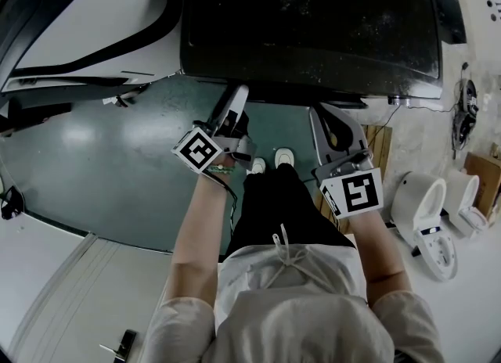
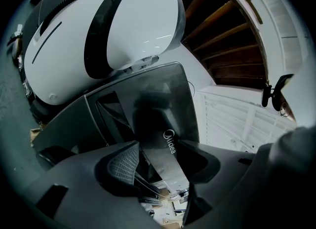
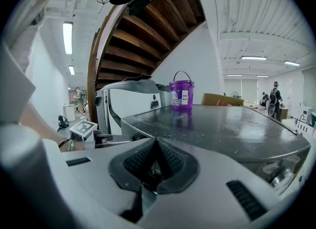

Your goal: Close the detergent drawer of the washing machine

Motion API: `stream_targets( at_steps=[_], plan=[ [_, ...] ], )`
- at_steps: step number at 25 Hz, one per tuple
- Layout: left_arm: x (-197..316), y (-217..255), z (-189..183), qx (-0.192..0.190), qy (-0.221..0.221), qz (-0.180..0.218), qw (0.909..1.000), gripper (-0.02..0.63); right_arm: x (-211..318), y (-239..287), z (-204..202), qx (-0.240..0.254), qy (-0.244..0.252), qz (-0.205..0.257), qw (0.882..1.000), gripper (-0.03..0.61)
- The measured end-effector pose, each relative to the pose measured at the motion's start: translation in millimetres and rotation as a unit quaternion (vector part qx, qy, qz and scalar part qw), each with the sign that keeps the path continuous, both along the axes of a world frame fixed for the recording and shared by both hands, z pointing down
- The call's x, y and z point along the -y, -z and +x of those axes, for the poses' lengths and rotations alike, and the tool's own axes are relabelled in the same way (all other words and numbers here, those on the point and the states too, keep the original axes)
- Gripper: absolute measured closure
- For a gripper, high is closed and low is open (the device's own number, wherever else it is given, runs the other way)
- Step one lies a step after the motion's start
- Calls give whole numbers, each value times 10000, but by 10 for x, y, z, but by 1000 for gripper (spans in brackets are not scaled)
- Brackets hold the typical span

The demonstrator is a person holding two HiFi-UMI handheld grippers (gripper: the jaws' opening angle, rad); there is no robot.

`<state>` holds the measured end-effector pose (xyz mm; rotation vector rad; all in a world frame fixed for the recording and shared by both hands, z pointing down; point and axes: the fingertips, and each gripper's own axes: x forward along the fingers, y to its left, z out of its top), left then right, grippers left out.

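The washing machine (image 1: pixel 313 17) shows its dark top in the head view; both grippers reach to its front edge. In the left gripper view a grey drawer front (image 2: pixel 170 146) with a brand logo runs between the jaws of my left gripper (image 2: pixel 165 166). The jaws stand wide apart. A dark gap shows beside the ribbed left pad (image 2: pixel 123 161), so I see no firm grip. My left gripper (image 1: pixel 237 97) sits at the machine's front left. My right gripper (image 1: pixel 333 119) hangs right of it, and its pads (image 3: pixel 155 146) meet with nothing between them.
A purple bucket (image 3: pixel 181 91) stands on the machine's top. A large white and black appliance (image 1: pixel 78 25) lies to the left. Two white toilets (image 1: pixel 427 213) stand on the floor at the right. A wooden staircase (image 3: pixel 138 30) rises overhead. My own legs and shoes (image 1: pixel 270 162) are below the grippers.
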<state>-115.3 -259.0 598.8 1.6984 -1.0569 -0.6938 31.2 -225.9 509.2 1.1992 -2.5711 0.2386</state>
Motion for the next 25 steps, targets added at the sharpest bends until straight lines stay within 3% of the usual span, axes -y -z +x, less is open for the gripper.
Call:
stream_targets(
  at_steps=[4, 11, 14, 21, 25],
  plan=[
    [34, 34, 24, -73, -100, 122, 9998, 368, 9, -39, 47, -39, -69, -30, 10000, 574],
    [-22, -89, -75, 682, -75, -234, 9974, 354, 4, -53, 90, 1, -204, -75, 9998, 574],
    [-71, -97, -123, 735, 97, -345, 9967, 366, -41, -27, 63, 30, -206, -90, 9997, 574],
    [-299, 267, -217, 784, 357, -256, 9960, 464, -229, 123, 22, 30, -193, -44, 9998, 574],
    [-490, 548, -166, 1405, 165, 84, 9899, 566, -362, 306, 9, 64, -181, 93, 9998, 574]
  ],
)
